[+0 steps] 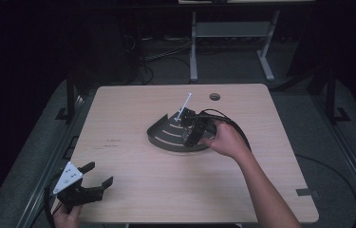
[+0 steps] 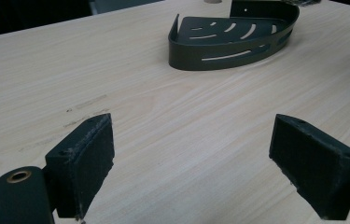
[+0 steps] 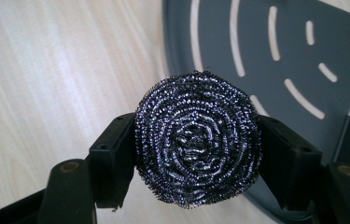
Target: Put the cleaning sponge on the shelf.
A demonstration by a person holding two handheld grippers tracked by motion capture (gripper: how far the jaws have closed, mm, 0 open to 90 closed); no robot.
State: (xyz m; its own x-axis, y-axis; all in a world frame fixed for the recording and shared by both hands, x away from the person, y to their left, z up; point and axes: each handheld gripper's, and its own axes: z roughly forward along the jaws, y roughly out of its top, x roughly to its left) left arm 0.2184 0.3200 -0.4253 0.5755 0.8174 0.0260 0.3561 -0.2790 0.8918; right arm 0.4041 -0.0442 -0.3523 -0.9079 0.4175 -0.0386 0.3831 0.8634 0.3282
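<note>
Your right tongs (image 3: 196, 140) were clenched on a round, dark steel-wire scouring pad (image 3: 197, 138), held over the rim of the dark grey, quarter-round metal corner basket (image 1: 166, 135) with slotted floor in the middle of the light wood worktop (image 1: 133, 180). A thin white stick (image 1: 185, 102) stood tilted at the basket's far corner. Your left tongs (image 2: 191, 163) hung released above the worktop's near left corner, well apart from the basket, grasping nothing.

- A pale wood-grain counter (image 1: 133, 190) with rounded corners.
- A small round hole (image 1: 214, 97) in the counter near its far edge, right of the middle.
- Faint dark scuff marks (image 1: 109, 143) on its left part.
- A white metal table frame (image 1: 193, 52) on the floor beyond the far edge.
- Loose black cables (image 1: 166, 54) lying beside that frame.
</note>
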